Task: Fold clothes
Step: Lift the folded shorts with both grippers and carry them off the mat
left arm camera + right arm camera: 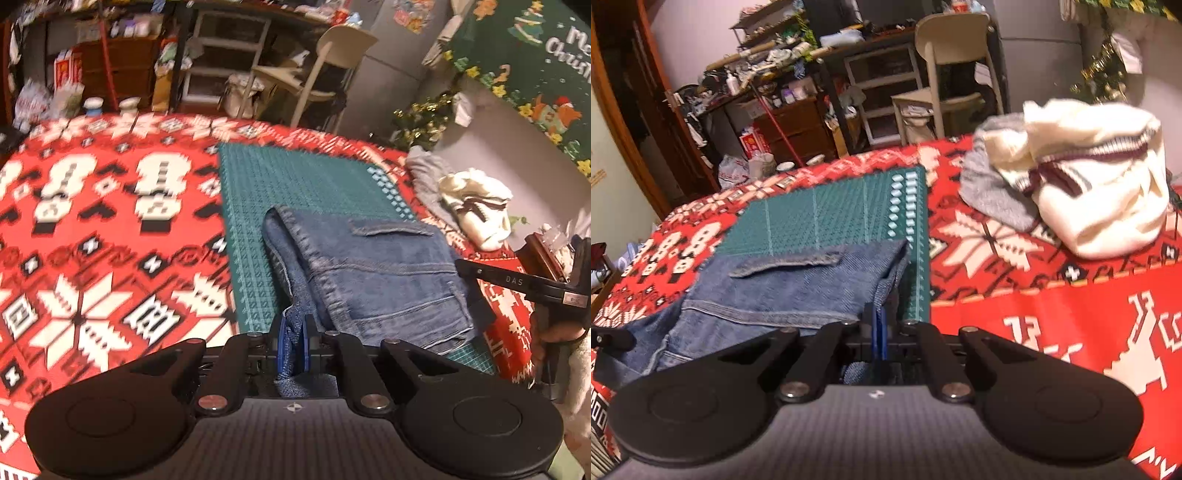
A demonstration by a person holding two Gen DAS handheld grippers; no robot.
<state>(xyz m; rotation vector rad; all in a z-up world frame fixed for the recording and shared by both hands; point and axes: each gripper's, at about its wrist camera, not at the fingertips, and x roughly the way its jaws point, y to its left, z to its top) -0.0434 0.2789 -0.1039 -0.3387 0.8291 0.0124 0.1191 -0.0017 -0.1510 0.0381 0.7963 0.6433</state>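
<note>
The folded jeans [376, 273] lie on the green cutting mat [295, 177] at the desk's near edge. The left tool [291, 343] and right tool [880, 334] each pinch a near denim corner. Denim seems heavy, floppy and grippy; thick seams look like the best hold.

The left wrist view looks low and close across the folded jeans [373, 273] from their near left corner, facing the far chair [325, 74]. The right wrist view does likewise from their near right corner; both share jeans, green mat [827, 214] and chair.
</note>
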